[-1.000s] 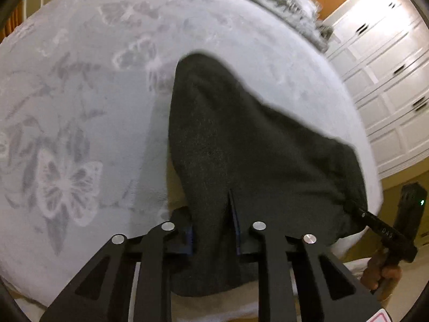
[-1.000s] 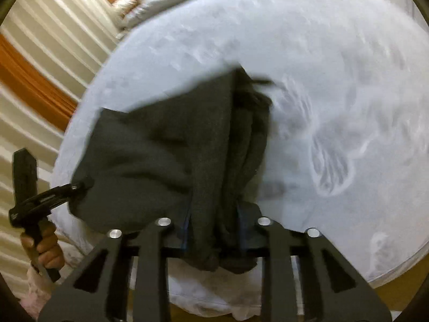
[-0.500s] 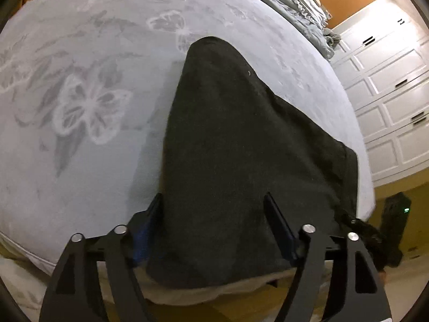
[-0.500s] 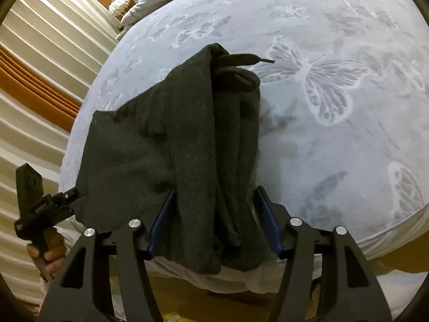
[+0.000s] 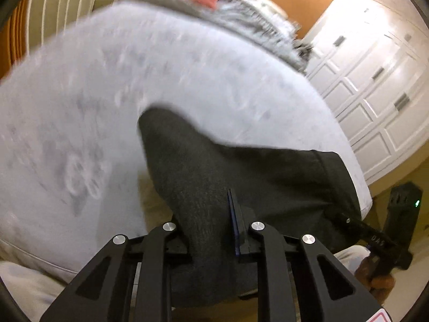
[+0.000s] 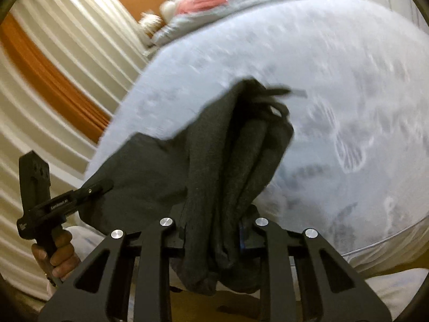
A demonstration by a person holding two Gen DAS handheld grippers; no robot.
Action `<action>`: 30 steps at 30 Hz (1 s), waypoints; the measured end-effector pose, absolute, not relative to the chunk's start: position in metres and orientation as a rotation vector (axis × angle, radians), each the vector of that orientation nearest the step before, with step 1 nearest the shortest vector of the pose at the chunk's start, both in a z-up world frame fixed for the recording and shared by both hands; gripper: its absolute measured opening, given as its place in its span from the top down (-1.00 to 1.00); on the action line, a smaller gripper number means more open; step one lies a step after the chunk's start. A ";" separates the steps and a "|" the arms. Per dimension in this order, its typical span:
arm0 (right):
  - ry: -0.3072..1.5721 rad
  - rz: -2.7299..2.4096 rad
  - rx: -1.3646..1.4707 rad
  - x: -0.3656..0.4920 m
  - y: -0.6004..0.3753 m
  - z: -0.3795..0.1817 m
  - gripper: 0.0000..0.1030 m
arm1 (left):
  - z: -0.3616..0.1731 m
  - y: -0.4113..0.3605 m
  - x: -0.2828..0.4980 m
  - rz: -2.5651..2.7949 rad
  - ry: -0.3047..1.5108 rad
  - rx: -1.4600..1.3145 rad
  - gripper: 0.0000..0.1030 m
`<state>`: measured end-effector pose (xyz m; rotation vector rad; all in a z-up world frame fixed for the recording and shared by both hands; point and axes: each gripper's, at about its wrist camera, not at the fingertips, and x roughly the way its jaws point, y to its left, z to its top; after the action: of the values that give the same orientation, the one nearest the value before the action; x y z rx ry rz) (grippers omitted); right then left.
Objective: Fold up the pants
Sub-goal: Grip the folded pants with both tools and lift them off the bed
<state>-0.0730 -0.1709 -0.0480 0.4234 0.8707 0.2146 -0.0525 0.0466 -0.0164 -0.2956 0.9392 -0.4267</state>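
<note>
Both your grippers are closing on the dark grey pants (image 5: 241, 177).
Left gripper (image 5: 210, 228) pinches one edge, right gripper (image 6: 213, 230) the bunched edge, above the butterfly-print bedspread (image 5: 134, 80).

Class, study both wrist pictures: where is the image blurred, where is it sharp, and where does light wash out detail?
Left wrist view: the bedspread is smeared by motion, the left gripper pinching the pants stays sharp, and the cupboards glare white. Right wrist view: the same smear, with the right gripper crisp.
</note>
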 end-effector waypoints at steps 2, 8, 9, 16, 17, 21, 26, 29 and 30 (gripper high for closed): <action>0.809 0.248 0.401 -0.085 -0.165 -0.019 0.55 | 0.016 0.046 -0.067 -0.435 0.866 -0.252 0.68; 0.602 0.310 0.342 -0.113 -0.154 0.061 0.55 | 0.105 0.057 -0.104 -0.445 0.643 -0.180 0.68; 0.577 0.315 0.334 -0.115 -0.151 0.070 0.55 | 0.118 0.059 -0.106 -0.449 0.610 -0.174 0.68; 0.322 0.364 0.267 -0.134 -0.148 0.160 0.55 | 0.213 0.060 -0.134 -0.456 0.343 -0.106 0.68; 0.293 0.367 0.257 -0.133 -0.147 0.171 0.54 | 0.221 0.059 -0.135 -0.457 0.323 -0.099 0.67; 0.193 0.380 0.209 -0.128 -0.143 0.210 0.54 | 0.267 0.055 -0.134 -0.444 0.200 -0.059 0.67; 0.092 0.389 0.170 -0.110 -0.149 0.253 0.53 | 0.309 0.054 -0.125 -0.437 0.085 -0.038 0.66; 0.056 0.395 0.163 -0.095 -0.153 0.274 0.53 | 0.327 0.053 -0.109 -0.433 0.043 -0.031 0.64; 0.050 0.400 0.167 -0.087 -0.155 0.278 0.53 | 0.331 0.051 -0.103 -0.430 0.035 -0.027 0.63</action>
<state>-0.0870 -0.1553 0.2784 0.1669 0.0501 0.4004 -0.1031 0.0514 0.3312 -0.0271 0.0351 -0.4299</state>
